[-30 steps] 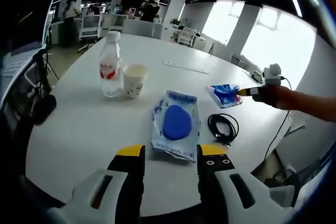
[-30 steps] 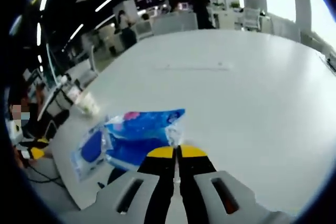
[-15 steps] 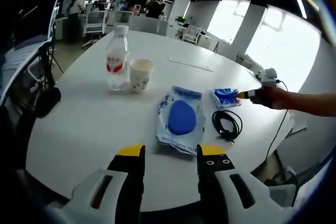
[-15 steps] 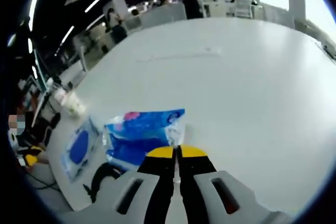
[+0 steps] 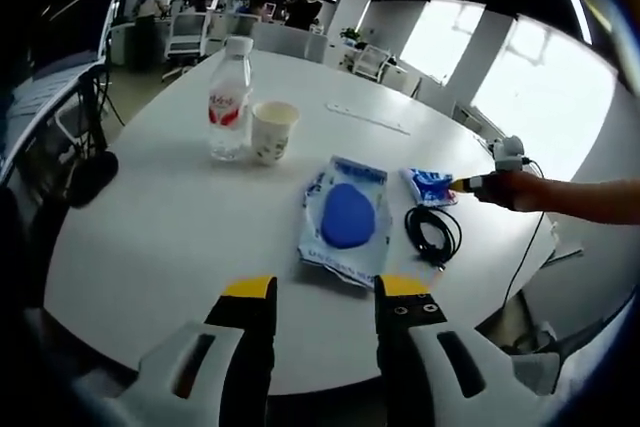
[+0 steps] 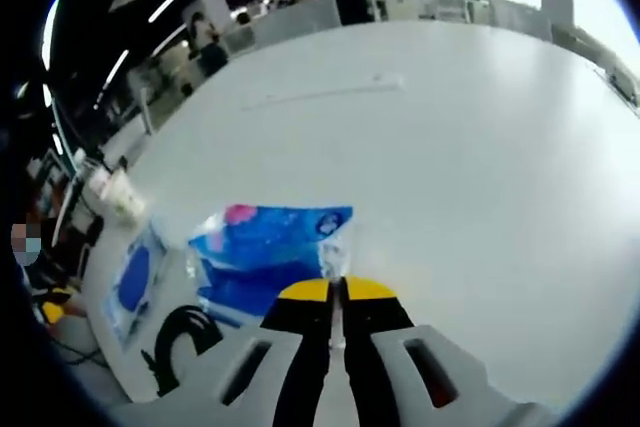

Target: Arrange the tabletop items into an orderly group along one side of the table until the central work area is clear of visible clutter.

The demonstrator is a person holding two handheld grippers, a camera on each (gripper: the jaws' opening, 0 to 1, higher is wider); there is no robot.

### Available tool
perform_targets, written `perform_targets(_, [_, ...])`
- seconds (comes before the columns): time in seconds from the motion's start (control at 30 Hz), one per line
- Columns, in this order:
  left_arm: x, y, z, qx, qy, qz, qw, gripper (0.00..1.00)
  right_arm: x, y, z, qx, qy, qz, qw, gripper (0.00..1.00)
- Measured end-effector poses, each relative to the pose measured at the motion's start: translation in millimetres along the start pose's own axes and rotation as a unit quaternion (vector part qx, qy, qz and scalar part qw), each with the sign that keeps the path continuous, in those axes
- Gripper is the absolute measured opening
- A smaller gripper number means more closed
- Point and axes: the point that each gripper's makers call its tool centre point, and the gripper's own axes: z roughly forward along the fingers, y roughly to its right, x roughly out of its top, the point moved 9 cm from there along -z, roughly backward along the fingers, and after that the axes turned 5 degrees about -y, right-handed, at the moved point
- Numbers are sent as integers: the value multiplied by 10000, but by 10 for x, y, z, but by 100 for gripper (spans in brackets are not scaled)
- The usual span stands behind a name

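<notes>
Left gripper view: the left gripper (image 5: pixel 325 292) hangs over the near edge of a white round table (image 5: pixel 170 237), its yellow-tipped jaws spread with nothing between them. Just beyond the jaws lies a clear bag (image 5: pixel 347 219) holding a blue oval object. To its right a coiled black cable (image 5: pixel 433 232) lies close beside it, and past the cable sits a small blue pouch (image 5: pixel 430 185). The right gripper (image 5: pixel 468 183) enters from the right, held by a hand (image 5: pixel 515 190), and its tip meets the pouch's edge. Further back on the left stand a water bottle (image 5: pixel 229 98) with a red label and a paper cup (image 5: pixel 274 131), upright, side by side — near each other, well apart from the bag. A thin flat strip (image 5: pixel 367 117) lies on the far part of the table. Office chairs and people show in the background.

Right gripper view: the right gripper (image 6: pixel 336 290) has its jaws pressed together on the clear corner of the pouch (image 6: pixel 262 254), which spreads out to the left of the tips. The cable (image 6: pixel 178 344) lies at lower left — the bag (image 6: pixel 130 282) beyond it, the cup (image 6: pixel 122 197) further off. The table (image 6: pixel 480 177) stretches bare to the right.
</notes>
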Motion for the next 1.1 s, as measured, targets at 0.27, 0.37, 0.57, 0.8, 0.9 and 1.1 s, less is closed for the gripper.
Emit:
perform_targets(0.27, [-41,24,18,-108,-73,-26,9999,38,-60,5,-27,-25,-27,111,9999,2])
perform_targets(0.37, [-68,40,31,-142,-117,-8,9998,37,-80,-15,-38,12,-13,161,9999,3])
perform_targets(0.57, [-86,64,13,-155,-120,-3,9998,36,-116,-29,-83,23,18,204,9998,4])
perform_targets(0.8, [-123,71,2,-196,-138,-124,9996,35,-195,-33,-132,67,25,172,9998,5])
perform_targets(0.9, [-139,73,-3,-198,-156,-105,9996,35,-261,-74,-149,126,-35,73,9999,4])
perform_targets(1.1, [-192,103,2,-248,-193,-96,9995,35,-340,-85,-209,83,-34,-29,10000,4])
